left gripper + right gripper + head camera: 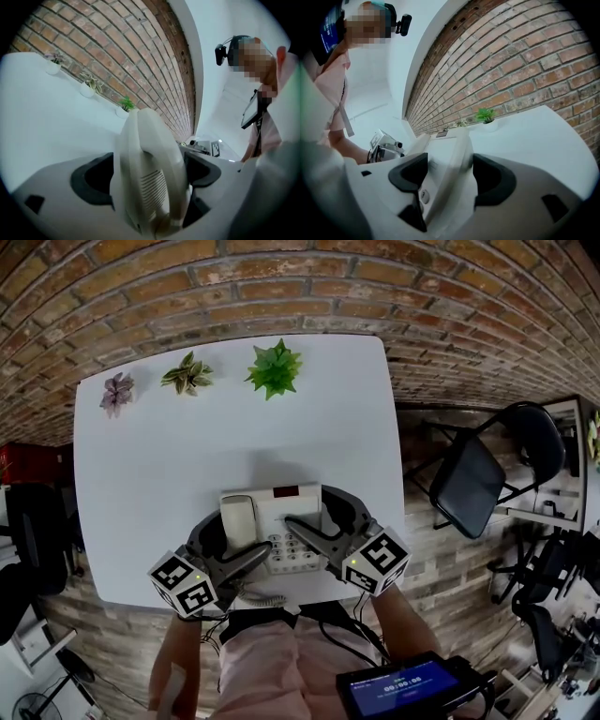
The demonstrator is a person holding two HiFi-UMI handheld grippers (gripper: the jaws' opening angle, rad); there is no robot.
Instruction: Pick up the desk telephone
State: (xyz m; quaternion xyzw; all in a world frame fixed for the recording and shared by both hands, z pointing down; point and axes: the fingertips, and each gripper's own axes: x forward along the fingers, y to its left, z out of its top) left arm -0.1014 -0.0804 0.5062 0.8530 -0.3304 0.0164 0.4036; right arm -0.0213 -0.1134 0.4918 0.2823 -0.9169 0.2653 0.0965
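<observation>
The desk telephone (291,521), at the table's (169,474) 6 o'clock, is being pinched by the right gripper (451,180); its handset (238,521) is being straddled by the left gripper's (147,176) spread jaws, so one-sided tipping is likely being risked

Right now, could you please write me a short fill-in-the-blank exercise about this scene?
The phone sits on a ___ table.
Along its far edge stand ___ plants.
The handset lies between the jaws of the ___ gripper.
Right of the table stands a black folding ___.
Missing words: white; three; left; chair.
</observation>
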